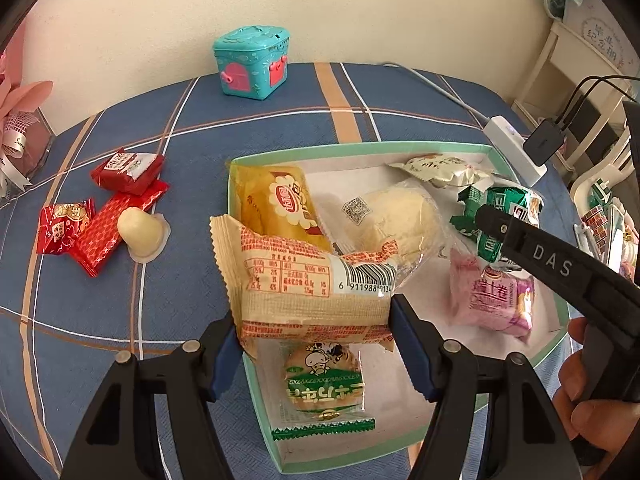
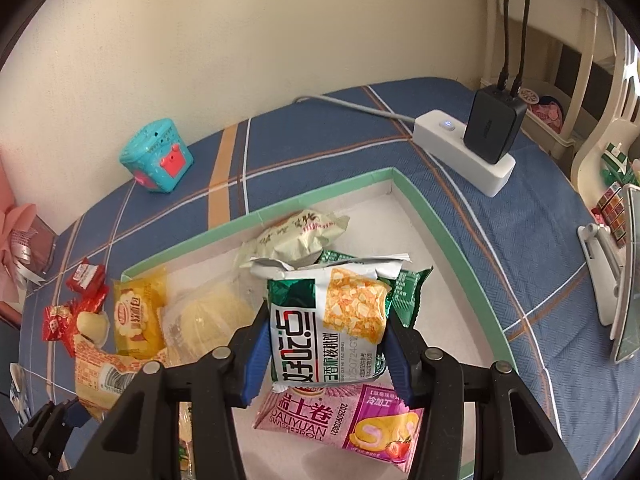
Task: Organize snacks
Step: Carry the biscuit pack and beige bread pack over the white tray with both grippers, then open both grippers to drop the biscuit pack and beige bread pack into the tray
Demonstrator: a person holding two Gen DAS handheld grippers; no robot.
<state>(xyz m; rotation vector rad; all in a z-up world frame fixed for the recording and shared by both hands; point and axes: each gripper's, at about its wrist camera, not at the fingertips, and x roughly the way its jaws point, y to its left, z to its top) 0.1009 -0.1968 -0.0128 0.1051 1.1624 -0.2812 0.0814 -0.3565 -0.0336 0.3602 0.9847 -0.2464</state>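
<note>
The left gripper [image 1: 312,312] has its jaws part-way apart and closed on a beige packet [image 1: 304,276] with red print, squeezing its sides over the near-left corner of the tray [image 1: 360,148]. The packet shows its back: a nutrition table in red and a barcode beginning 6 911988. The right gripper [image 2: 326,344] has its jaws set narrower and clamped on a green-and-white pastry packet [image 2: 328,320], held upright above the tray, its torn silver top crumpled; a photo of a flaky pastry fills its upper right, and the large characters on it read sideways.

Just under that packet lies a pink packet [image 2: 340,420] marked DALIYUAN SWISS ROLL with a picture of a strawberry roll. Inside the white, green-rimmed tray also lie a yellow bread packet [image 1: 276,204], a clear-wrapped pale cake [image 1: 384,216] with a QR code, a cream packet [image 1: 436,168] at the far side, and a green cartoon-mushroom packet [image 1: 324,384] below the left jaws.

On the blue plaid tabletop [image 1: 120,340], left of the tray, sit red sweets [image 1: 116,196] and a jelly cup [image 1: 140,228]
</note>
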